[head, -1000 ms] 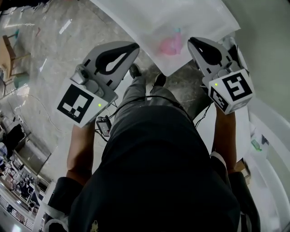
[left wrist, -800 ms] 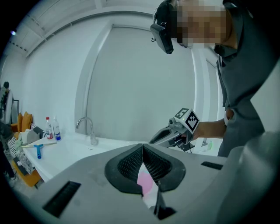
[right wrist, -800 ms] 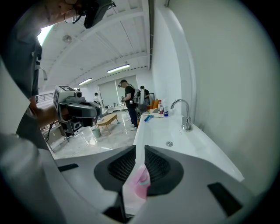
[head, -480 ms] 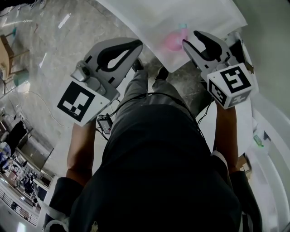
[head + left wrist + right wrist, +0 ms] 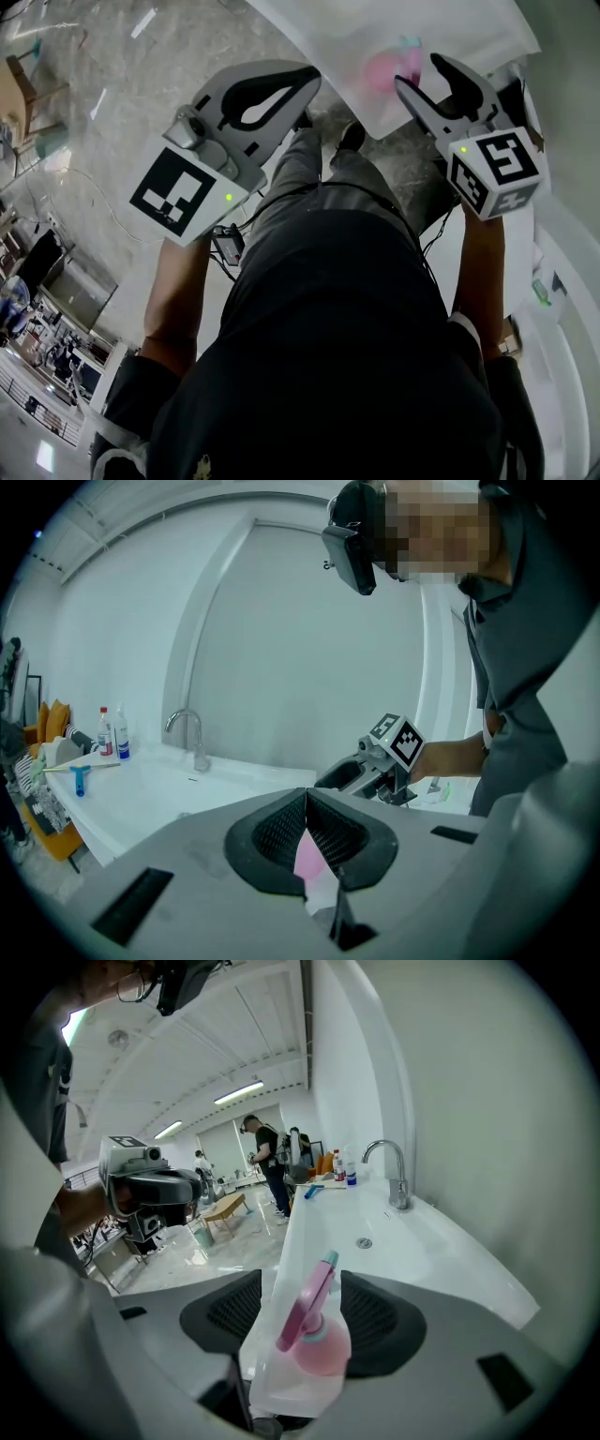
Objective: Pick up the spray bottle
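Note:
A pink spray bottle (image 5: 317,1340) with a pink trigger head and teal nozzle stands near the corner of a white counter (image 5: 431,1241). My right gripper (image 5: 305,1309) faces it, and its jaws are opening. The bottle shows between the ribbed pads (image 5: 375,1316), which do not press on it. In the head view the bottle (image 5: 382,69) sits just left of the right gripper (image 5: 419,72). My left gripper (image 5: 309,79) hangs over the floor left of the counter, shut and empty. Through the slit below its jaws (image 5: 305,797) a strip of the pink bottle (image 5: 307,857) shows.
A sink with a faucet (image 5: 390,1172) and drain (image 5: 364,1242) runs along the counter, with bottles (image 5: 343,1166) at its far end. People (image 5: 267,1164) stand far back, beside a low bench (image 5: 221,1210). The wearer's legs and a cable (image 5: 309,202) are below.
The right gripper's jaws have gone from shut to wide apart. Both grippers have sunk, and the pink bottle now lies right beside the right gripper's fingers.

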Motion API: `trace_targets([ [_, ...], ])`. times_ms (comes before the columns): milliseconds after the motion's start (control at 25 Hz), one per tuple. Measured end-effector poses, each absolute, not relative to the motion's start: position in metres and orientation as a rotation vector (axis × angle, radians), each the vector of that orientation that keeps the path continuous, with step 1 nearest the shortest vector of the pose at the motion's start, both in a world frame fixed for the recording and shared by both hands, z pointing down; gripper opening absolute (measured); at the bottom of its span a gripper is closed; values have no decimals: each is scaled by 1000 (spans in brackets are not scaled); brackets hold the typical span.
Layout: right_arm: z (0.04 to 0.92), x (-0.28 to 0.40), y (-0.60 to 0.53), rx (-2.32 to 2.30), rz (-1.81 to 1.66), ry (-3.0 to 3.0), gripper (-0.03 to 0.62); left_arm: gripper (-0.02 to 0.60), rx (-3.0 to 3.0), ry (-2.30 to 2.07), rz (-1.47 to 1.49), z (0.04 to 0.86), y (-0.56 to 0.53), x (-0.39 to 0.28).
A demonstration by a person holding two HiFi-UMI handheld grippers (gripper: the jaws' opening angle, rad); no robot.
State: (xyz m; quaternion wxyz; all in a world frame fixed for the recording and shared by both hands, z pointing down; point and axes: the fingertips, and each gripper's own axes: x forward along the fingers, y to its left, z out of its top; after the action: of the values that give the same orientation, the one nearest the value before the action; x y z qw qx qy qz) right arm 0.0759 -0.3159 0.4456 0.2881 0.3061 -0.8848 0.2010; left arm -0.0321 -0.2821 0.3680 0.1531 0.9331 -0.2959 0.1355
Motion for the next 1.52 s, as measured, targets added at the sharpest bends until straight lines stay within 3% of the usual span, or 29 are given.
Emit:
trace_targets([
  [600,484,82,-313,838,531,-2245,244,5,2653,-896,404,381,-282,-51],
  [680,483,86,-311,849,510,-2234,139,5,2655,-910,406,380,-281,-53],
  [760,481,94,-312,858,492,-2229,92,5,2660,-917,406,379,-280,-50],
  [1520,395,90,-294,929,396,-2364,87,5,2757,-968,379,325,-253,-54],
])
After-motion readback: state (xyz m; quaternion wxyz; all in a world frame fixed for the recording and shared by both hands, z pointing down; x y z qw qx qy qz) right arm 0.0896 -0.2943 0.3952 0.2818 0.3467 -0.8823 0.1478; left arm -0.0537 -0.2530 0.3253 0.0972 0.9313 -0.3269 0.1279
